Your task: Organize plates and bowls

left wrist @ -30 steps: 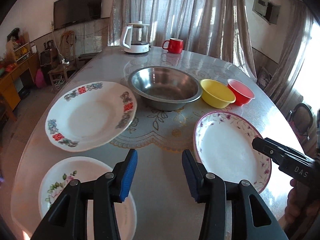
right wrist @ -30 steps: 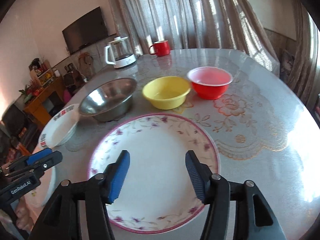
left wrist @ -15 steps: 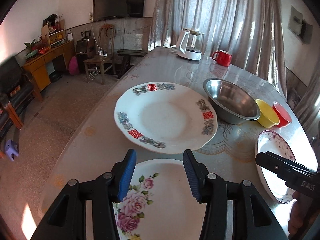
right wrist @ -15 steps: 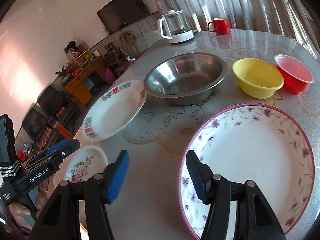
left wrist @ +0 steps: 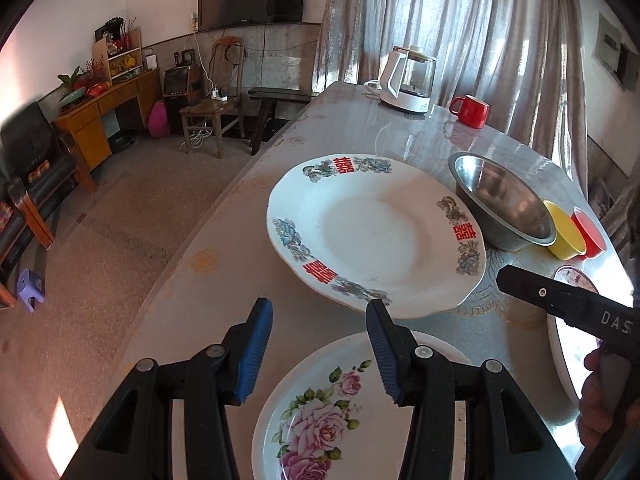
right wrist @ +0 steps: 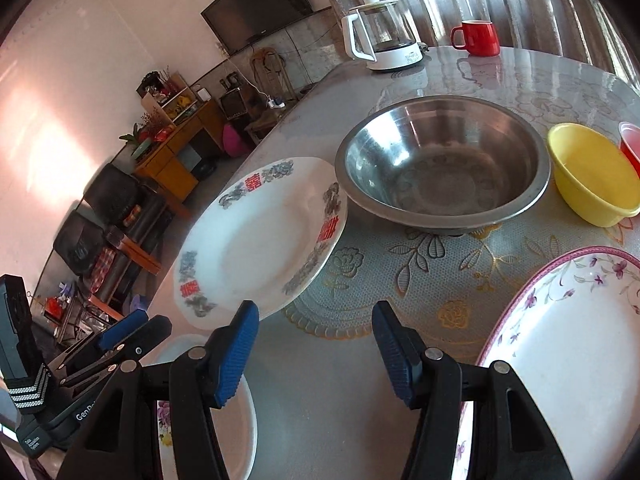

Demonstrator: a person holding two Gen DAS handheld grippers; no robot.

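My left gripper [left wrist: 318, 334] is open and empty, above the far edge of a small rose-patterned plate [left wrist: 344, 412]. Beyond it lies a large white plate with red characters [left wrist: 376, 232]. My right gripper [right wrist: 314, 338] is open and empty over bare table between that white plate [right wrist: 256, 248] and a purple-rimmed floral plate [right wrist: 568, 344]. A steel bowl [right wrist: 440, 172], a yellow bowl [right wrist: 592, 176] and a red bowl [right wrist: 630, 140] stand in a row further back. The rose plate [right wrist: 240, 412] shows partly under the right gripper's left finger.
A glass kettle [right wrist: 384, 36] and a red mug [right wrist: 478, 38] stand at the table's far end. The table's left edge [left wrist: 192, 264] drops to the floor, with chairs and cabinets beyond. The left gripper [right wrist: 120, 340] shows at the lower left of the right wrist view.
Both grippers have swung left. The left one now sits over the rose plate's far edge, near the table's left edge. The right one has moved off the purple-rimmed plate towards the white plate.
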